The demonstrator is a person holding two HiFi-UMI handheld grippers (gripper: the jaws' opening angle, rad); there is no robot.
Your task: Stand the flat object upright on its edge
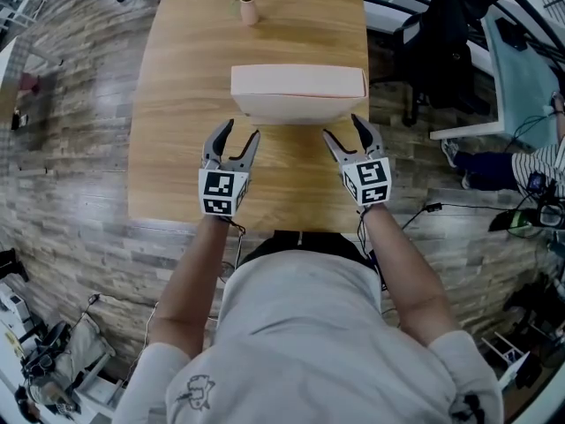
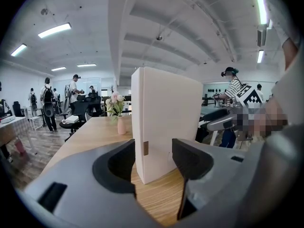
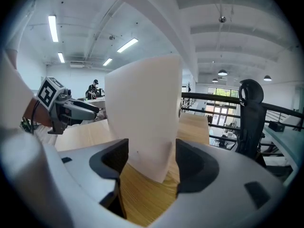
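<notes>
The white box [image 1: 298, 93] stands upright on its long edge on the wooden counter [image 1: 177, 148], just ahead of both grippers. The left gripper [image 1: 242, 131] rests low on the counter with its jaws spread wide. In the left gripper view the box's near end rises just beyond the gap between the dark pads, and neither pad presses on it. The right gripper [image 1: 341, 127] sits at the box's other end, also wide open. In the right gripper view the box's lower corner shows in line with the gap, with bare wood between it and the pads. Neither gripper holds anything. Farther ahead of the grippers, beyond the box, a small pink vase [image 1: 249, 10] with pale flowers stands on the same counter.
</notes>
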